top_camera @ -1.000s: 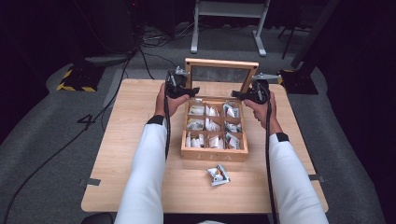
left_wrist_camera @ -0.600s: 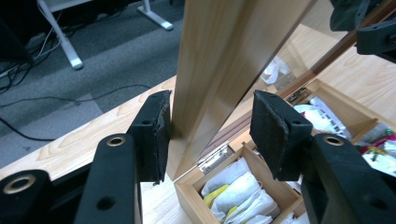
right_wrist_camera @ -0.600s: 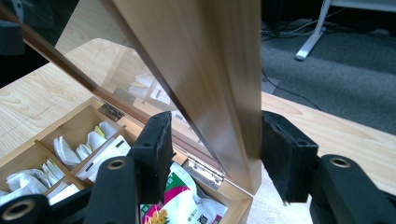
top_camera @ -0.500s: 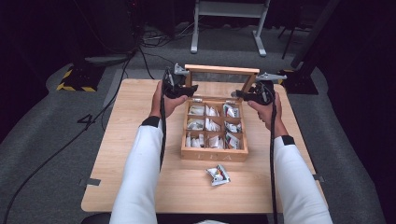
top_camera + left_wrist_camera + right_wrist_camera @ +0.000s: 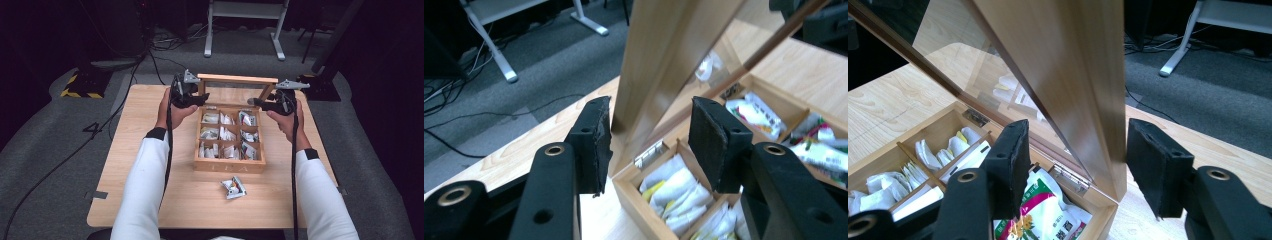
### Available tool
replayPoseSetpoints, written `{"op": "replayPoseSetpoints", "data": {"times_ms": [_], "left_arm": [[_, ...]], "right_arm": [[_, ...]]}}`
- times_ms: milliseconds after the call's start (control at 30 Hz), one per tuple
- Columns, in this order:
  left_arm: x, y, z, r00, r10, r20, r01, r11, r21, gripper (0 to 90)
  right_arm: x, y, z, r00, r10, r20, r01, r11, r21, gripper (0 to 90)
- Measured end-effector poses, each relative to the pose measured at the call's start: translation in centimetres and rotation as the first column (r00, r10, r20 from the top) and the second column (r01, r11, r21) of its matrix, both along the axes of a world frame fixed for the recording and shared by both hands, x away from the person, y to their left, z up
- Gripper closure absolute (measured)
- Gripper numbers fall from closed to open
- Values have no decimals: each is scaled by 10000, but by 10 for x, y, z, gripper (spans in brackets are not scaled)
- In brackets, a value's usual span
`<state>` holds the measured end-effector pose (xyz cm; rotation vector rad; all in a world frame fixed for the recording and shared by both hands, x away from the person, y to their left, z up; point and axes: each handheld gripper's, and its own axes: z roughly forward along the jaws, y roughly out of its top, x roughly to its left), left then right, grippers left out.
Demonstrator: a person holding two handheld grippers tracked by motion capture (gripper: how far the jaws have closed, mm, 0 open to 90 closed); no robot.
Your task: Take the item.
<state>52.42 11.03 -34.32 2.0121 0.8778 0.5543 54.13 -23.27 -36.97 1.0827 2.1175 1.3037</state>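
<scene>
High view: lid (image 5: 238,79) upright, crosswise

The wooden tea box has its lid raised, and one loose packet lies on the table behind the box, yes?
Not quite. The high view shows the loose packet on the table in front of the wooden tea box, on the person's side. The lid is raised.

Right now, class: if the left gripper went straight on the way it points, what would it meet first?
Most likely the side frame of the box's raised lid. In the left gripper view it stands between the left gripper's jaws, just ahead. Depth is hard to judge.
</scene>
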Motion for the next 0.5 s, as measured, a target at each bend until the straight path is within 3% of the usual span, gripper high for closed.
{"op": "replayPoseSetpoints", "data": {"times_ms": [133, 200, 333, 500], "left_arm": [[-4, 3, 0, 9999, -138, -45, 137, 9999, -97, 523], [-4, 2, 0, 9998, -161, -96, 161, 9999, -5, 518], [-9, 0, 0, 9997, -238, -54, 239, 9996, 132, 517], [-13, -4, 4, 9990, -436, -26, 437, 9986, 294, 515]], "right_arm": [[-4, -5, 5, 9996, 286, -85, -280, 9980, 565, 423], [-5, -4, 5, 9984, 540, -185, -533, 9980, 341, 416], [-11, -2, 7, 9985, 545, -100, -547, 9984, -165, 447], [-14, -2, 9, 9981, 620, -50, -621, 9979, -194, 450]]}}
